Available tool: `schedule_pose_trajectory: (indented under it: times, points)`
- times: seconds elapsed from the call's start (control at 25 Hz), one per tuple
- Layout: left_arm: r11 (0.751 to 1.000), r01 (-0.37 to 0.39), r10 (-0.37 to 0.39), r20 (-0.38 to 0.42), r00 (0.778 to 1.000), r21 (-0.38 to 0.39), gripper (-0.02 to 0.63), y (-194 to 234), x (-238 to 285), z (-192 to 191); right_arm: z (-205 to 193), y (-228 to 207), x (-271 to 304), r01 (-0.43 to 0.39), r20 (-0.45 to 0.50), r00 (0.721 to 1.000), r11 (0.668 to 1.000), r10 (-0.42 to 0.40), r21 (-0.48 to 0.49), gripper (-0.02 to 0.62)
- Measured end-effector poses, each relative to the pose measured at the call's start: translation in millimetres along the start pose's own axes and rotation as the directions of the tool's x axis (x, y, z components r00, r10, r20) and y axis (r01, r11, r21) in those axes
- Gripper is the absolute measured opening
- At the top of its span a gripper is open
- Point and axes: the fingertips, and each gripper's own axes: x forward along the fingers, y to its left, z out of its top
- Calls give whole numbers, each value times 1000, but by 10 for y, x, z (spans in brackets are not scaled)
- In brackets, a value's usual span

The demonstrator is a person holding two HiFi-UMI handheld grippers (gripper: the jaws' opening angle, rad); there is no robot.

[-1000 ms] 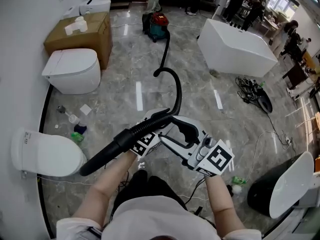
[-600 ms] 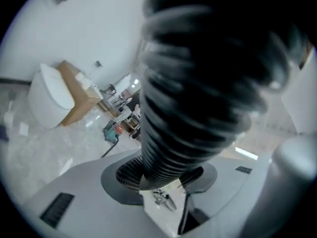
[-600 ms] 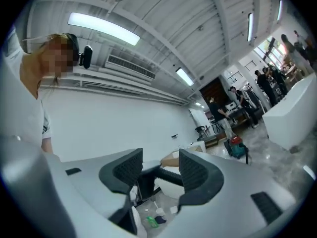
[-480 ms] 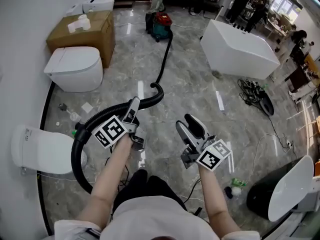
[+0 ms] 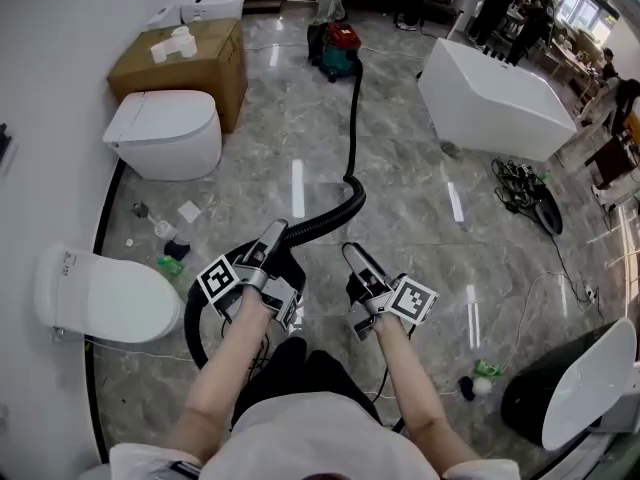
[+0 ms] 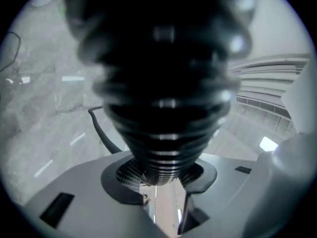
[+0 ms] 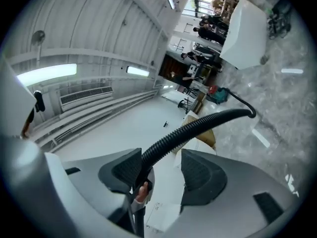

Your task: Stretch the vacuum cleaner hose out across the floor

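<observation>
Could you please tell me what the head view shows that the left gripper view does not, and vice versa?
Only the head view: the vacuum cleaner, the bathtub, a toilet, the open, empty right gripper, and the hose running across the floor to the cleaner. Only the left gripper view: the ribbed hose squeezed between the pads, close up. Both: the hose, the left gripper gripping it, and the marble floor.
</observation>
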Motion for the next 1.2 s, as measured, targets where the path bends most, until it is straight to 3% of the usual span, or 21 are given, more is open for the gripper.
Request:
schedule_pose_trajectory:
  times: [0.12,0.28,0.48,0.64,0.88,1.2]
  points:
    - [999,18,-20,-43,999,-42,181,36,22,-178,6,-219,2,61,35,997,991,-65,119,252]
    - [997,64,-66,-87,994,-33,182,-30,69,-295,136,-420,80,20,155,985,942,-77,336,256]
    - [996,84,-83,-99,992,0,183,-84,89,-306,335,-411,252,-86,264,964,897,-35,434,258]
    - [996,86,-82,-107,991,32,183,-122,88,-307,224,-386,409,-94,216,976,875,-12,474,258]
    - [991,110,-102,-116,988,71,183,-192,99,-301,160,-346,439,-149,234,972,772,1,617,258]
    - [989,143,-135,-137,981,50,183,-229,106,-349,153,-349,404,-184,275,961,737,-3,650,293]
